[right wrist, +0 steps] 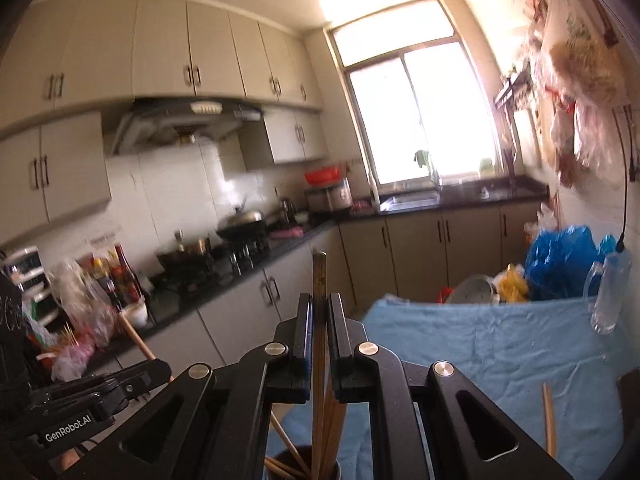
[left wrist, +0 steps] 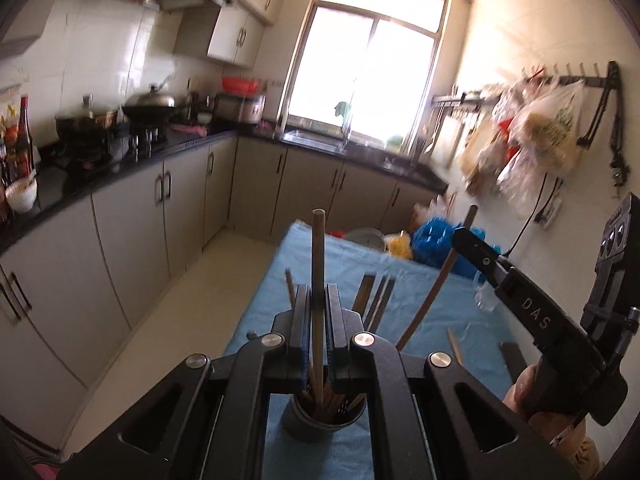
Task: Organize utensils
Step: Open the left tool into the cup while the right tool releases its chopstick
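Note:
A dark cup [left wrist: 320, 420] full of wooden chopsticks stands on the blue cloth [left wrist: 400, 276] right below my left gripper [left wrist: 318, 292]. That gripper is shut on one upright chopstick [left wrist: 318, 248] whose lower end reaches into the cup. To the right, my right gripper [left wrist: 460, 236] is shut on a brown chopstick [left wrist: 430, 300] slanting down toward the cup. In the right wrist view my right gripper [right wrist: 320, 300] clamps that chopstick [right wrist: 319, 276] above the cup [right wrist: 304, 468]. My left gripper [right wrist: 160, 368] shows at the lower left with its stick [right wrist: 136, 340].
A loose chopstick [right wrist: 549, 420] lies on the blue cloth [right wrist: 480, 352] to the right. Blue and yellow bags [right wrist: 560, 260], a metal bowl and a clear bottle [right wrist: 608, 292] crowd the table's far end. The kitchen counter [left wrist: 120, 168] runs along the left.

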{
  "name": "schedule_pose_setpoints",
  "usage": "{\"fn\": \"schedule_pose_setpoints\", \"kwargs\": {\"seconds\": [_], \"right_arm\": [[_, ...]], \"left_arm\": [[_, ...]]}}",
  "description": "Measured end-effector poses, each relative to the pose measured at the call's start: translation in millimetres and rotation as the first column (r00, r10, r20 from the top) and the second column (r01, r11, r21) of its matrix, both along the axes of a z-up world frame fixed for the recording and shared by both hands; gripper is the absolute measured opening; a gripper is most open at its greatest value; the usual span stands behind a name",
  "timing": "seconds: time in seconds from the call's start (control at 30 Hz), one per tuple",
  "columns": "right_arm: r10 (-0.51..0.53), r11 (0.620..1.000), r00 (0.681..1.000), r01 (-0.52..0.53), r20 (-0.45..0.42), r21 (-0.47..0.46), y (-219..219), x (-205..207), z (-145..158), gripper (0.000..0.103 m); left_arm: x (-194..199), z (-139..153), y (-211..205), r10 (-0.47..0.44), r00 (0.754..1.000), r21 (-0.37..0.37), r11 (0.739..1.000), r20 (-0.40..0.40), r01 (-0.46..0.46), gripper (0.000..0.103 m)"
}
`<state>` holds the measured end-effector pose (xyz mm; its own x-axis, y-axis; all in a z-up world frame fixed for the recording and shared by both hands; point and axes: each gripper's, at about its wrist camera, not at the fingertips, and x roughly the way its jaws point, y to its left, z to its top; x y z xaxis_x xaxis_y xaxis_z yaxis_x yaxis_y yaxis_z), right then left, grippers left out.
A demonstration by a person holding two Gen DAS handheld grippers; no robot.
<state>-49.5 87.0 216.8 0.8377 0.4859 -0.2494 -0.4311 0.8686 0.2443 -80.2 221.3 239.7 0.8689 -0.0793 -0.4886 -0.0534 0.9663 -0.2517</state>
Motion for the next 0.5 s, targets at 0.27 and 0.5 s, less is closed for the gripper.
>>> {"fn": "schedule_pose_setpoints", "kwargs": {"seconds": [0.27, 0.5], "right_arm": [[-0.005, 1.0, 0.989, 0.004, -0.149, -0.011, -1, 23, -48, 0.007], [-0.019, 1.0, 0.98, 0.02, -0.197, 0.0, -7, 28, -68, 0.008]], "left_arm": [[17, -32, 3, -0.005, 0.997, -0.044, 0.999, -0.078, 0.002, 0.006], [13, -36, 5, 0.011, 0.997, -0.053, 0.998, -0.08, -0.015, 0.006]]}}
